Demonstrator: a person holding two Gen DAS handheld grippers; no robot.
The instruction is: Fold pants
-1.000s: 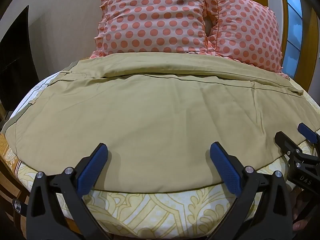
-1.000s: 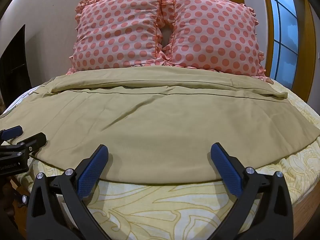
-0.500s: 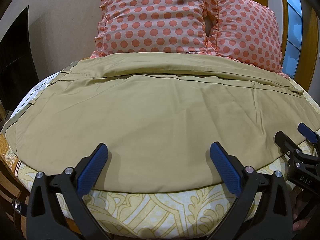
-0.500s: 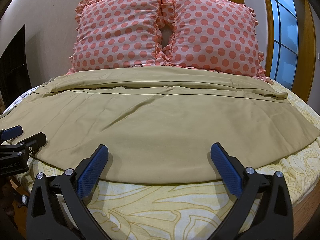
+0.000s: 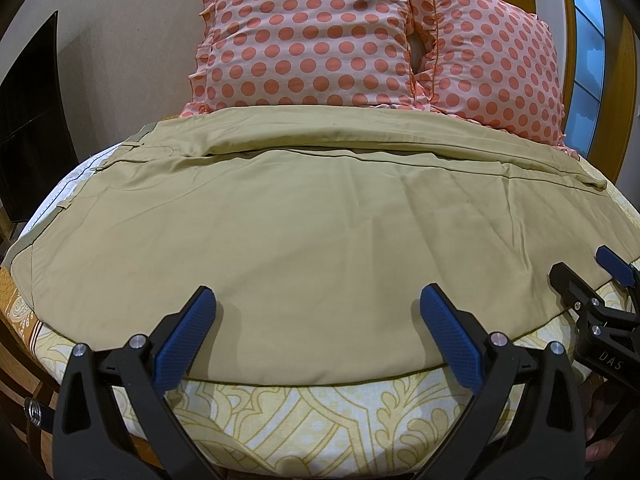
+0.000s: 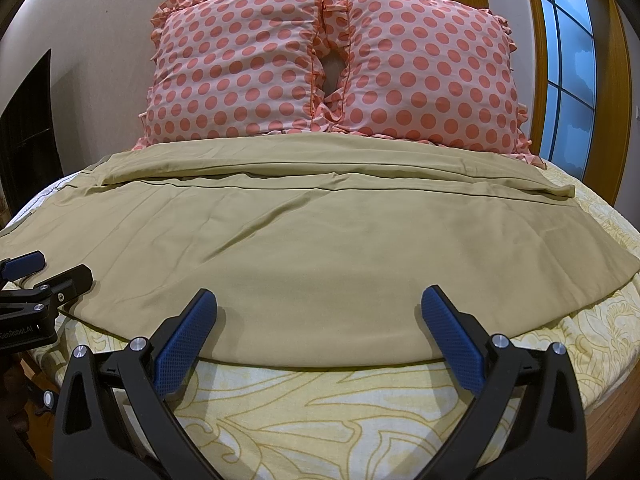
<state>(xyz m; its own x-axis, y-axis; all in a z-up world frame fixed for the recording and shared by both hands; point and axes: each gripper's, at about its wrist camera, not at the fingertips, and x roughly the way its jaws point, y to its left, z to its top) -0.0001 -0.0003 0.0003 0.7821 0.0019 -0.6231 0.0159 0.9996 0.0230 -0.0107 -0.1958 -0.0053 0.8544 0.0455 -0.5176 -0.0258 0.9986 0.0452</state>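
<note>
Khaki pants [image 5: 320,220] lie spread flat across the bed, waistband at the left, one leg folded along the far side; they also show in the right wrist view [image 6: 312,248]. My left gripper [image 5: 316,304] is open and empty, hovering at the pants' near hem. My right gripper [image 6: 318,304] is open and empty, also just above the near hem. The right gripper shows at the right edge of the left wrist view [image 5: 584,272]; the left gripper shows at the left edge of the right wrist view [image 6: 48,268].
The bed has a yellow patterned sheet [image 6: 320,408]. Two pink polka-dot pillows [image 6: 328,68] stand against the wall behind the pants. A window [image 6: 568,80] is at the right, a dark screen [image 5: 28,120] at the left.
</note>
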